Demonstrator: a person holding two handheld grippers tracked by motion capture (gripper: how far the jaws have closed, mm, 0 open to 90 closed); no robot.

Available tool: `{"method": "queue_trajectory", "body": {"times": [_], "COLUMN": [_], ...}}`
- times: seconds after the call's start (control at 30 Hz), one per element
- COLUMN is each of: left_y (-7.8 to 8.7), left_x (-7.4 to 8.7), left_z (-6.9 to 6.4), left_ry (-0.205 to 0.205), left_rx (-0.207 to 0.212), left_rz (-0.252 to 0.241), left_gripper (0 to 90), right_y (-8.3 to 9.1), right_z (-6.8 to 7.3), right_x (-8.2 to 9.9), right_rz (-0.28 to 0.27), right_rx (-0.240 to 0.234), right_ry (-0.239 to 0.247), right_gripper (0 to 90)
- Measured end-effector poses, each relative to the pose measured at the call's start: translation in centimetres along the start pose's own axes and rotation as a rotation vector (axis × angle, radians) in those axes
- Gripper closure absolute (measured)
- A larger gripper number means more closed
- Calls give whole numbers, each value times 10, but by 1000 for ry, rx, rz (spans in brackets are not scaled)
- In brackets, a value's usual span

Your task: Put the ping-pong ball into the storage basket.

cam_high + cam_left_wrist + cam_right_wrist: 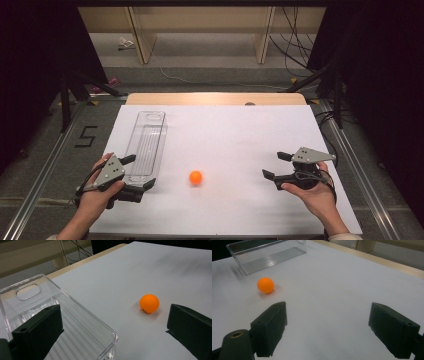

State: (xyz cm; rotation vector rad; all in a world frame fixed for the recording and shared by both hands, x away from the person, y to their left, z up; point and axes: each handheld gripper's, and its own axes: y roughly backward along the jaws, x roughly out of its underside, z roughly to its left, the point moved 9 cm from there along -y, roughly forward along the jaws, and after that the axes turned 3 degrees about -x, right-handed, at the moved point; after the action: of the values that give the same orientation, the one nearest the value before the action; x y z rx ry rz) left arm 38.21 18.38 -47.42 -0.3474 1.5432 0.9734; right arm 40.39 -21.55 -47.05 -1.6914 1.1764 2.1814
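High view: your orange ball (195,177) sits loose on the white counter (235,145), between both grippers, touching nothing. Your left gripper (138,173) has its fingers wide and empty, straddling the near end of the clear tray (146,145), with the ball at its 3 o'clock. Your right gripper (276,165) is well apart from the ball, fingers wide and empty, ball at its 9 o'clock. Bare counter lies between them.

Clear tray's (75,322) near end cut off by the bottom edge.
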Motion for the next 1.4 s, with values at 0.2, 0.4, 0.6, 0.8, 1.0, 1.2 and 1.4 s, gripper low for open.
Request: {"method": "queue_trajectory", "body": {"times": [0.2, 0.4, 0.6, 0.8, 1.0, 1.2, 1.4], "left_y": [0, 0, 1, 0, 0, 0, 0], "left_x": [0, 0, 0, 0, 0, 0, 0], "left_z": [0, 0, 0, 0, 0, 0, 0], "left_ry": [-1, -3, -4, -6, -8, -8, -9], "left_rx": [-1, -1, -1, 0, 0, 1, 1], "left_rz": [1, 0, -1, 1, 2, 3, 4], "left_gripper": [0, 0, 0, 0, 0, 0, 0], "right_y": [-1, -3, -8, -14, -23, -29, -33], "right_z": [1, 3, 6, 10, 17, 23, 26], "right_x": [-1, -3, -4, -6, -10, -12, -13], "right_rz": [-3, -4, 3, 5, 9, 16, 19], "right_rx": [-1, -5, -16, -32, -48, -65, -75], "right_ry": [9, 17, 25, 33, 45, 55, 60], "right_gripper": [161, 160, 160, 161, 160, 160, 161]}}
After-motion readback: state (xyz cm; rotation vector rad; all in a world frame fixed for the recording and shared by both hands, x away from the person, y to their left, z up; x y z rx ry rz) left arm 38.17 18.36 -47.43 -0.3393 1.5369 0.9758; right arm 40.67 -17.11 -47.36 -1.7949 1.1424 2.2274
